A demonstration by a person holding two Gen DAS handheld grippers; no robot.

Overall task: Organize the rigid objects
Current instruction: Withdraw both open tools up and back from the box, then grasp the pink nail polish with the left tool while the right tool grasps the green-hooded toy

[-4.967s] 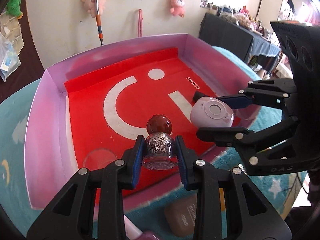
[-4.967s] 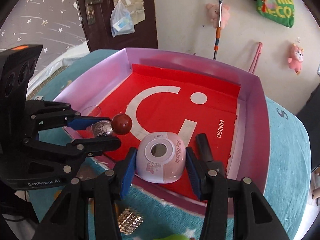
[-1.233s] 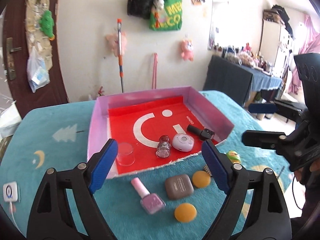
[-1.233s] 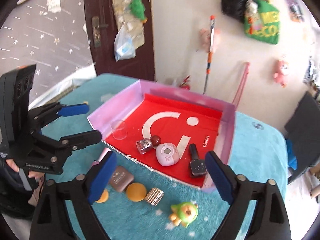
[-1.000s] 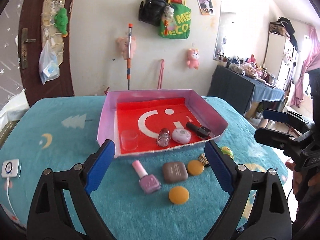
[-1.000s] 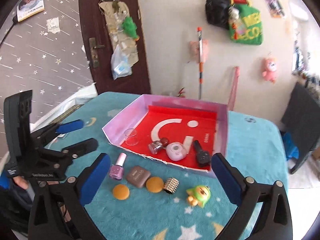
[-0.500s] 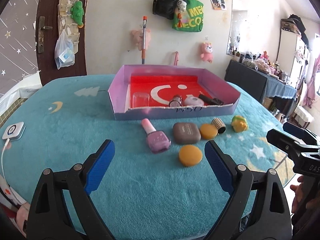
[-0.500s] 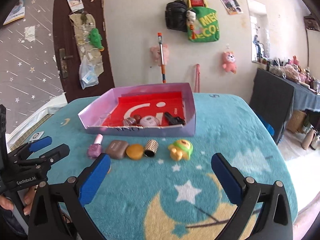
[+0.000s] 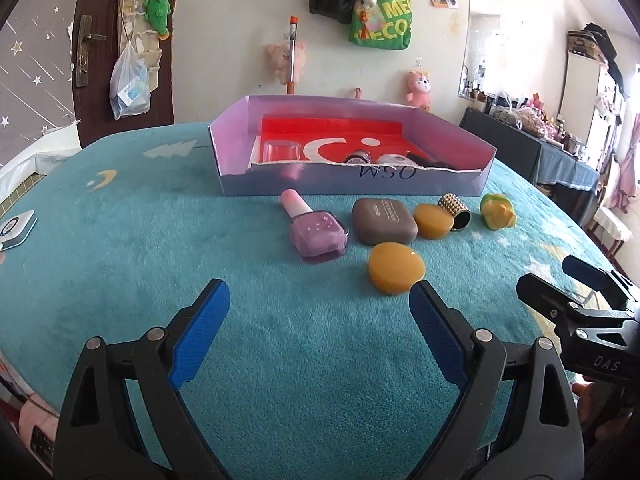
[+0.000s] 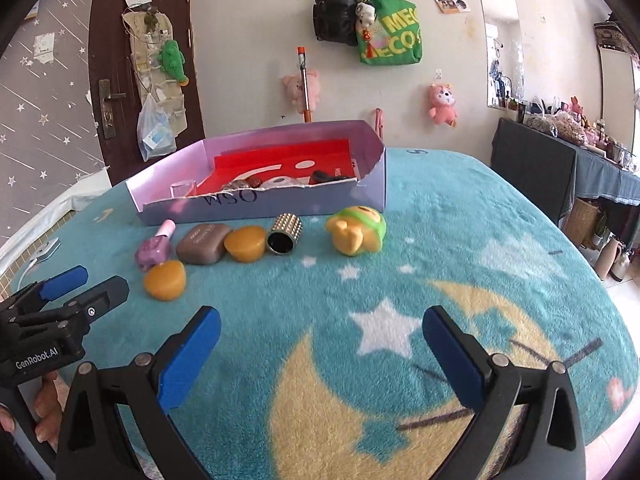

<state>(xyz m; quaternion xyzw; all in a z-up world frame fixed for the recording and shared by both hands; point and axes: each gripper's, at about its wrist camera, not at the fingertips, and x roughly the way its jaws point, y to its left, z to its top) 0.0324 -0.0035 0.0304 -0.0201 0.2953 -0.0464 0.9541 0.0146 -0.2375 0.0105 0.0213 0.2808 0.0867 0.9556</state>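
Nail polish bottle (image 9: 316,232): lilac, pink cap, lying before purple box (image 9: 352,178). Left gripper (image 9: 319,320), right gripper (image 10: 320,340) both spread, empty.

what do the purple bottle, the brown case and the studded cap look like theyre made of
Purple bottle: likely glass, glossy and see-through at its edges, with a matte pink plastic-looking cap.
Brown case: probably plastic, smooth with a soft sheen and rounded corners.
Studded cap: looks metallic outside, rows of shiny gold-toned studs, with a dark hollow inside; it could be plated plastic.
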